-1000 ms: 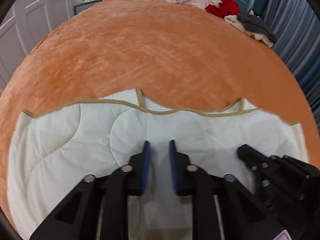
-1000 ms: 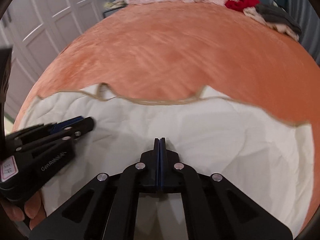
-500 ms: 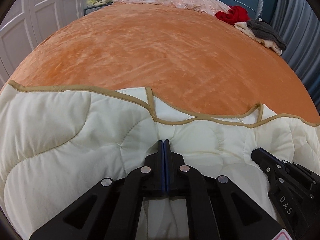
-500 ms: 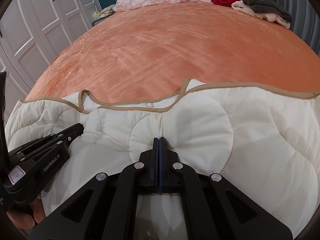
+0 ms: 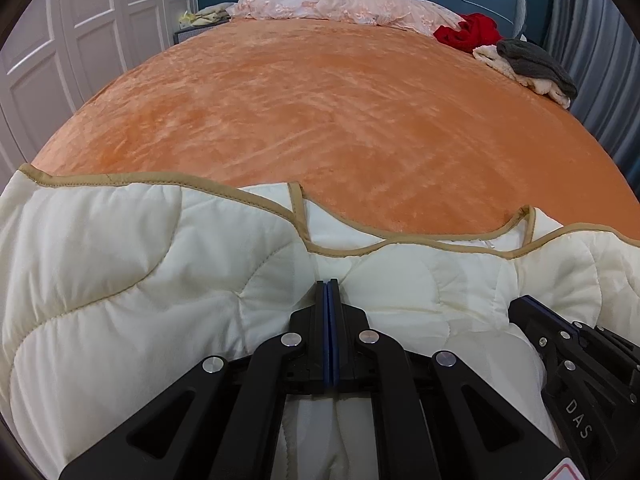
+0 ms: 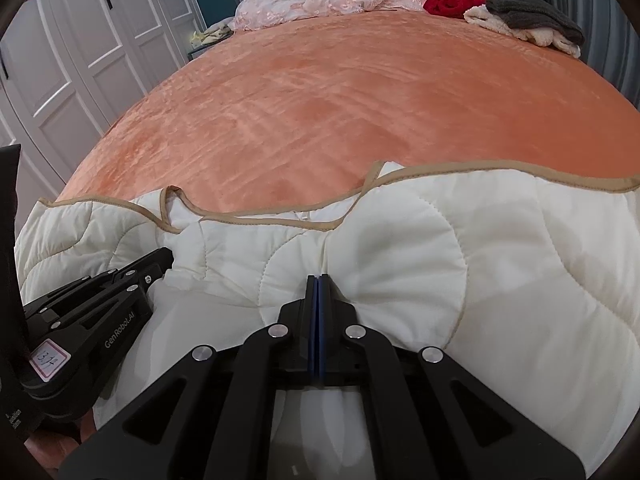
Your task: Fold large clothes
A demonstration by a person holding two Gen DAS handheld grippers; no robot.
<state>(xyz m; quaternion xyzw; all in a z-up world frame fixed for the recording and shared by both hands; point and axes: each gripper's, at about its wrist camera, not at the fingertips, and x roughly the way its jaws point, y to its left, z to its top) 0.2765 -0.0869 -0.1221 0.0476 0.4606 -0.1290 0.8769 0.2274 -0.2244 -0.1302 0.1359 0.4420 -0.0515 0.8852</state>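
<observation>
A cream quilted garment [image 5: 120, 264] with tan piping fills the lower half of both frames, bunched on the near end of the bed [image 5: 320, 120], which wears an orange plush cover. The left gripper [image 5: 328, 286], bottom centre of its own view, has its jaws clenched on a fold of the garment; the right gripper [image 6: 317, 280] pinches another fold the same way. Each gripper shows at the side of the other's view. Along the top edge lie a pink lacy blanket [image 5: 340, 0], a red cloth [image 5: 466, 34] and a grey-and-cream pile [image 5: 532, 66].
</observation>
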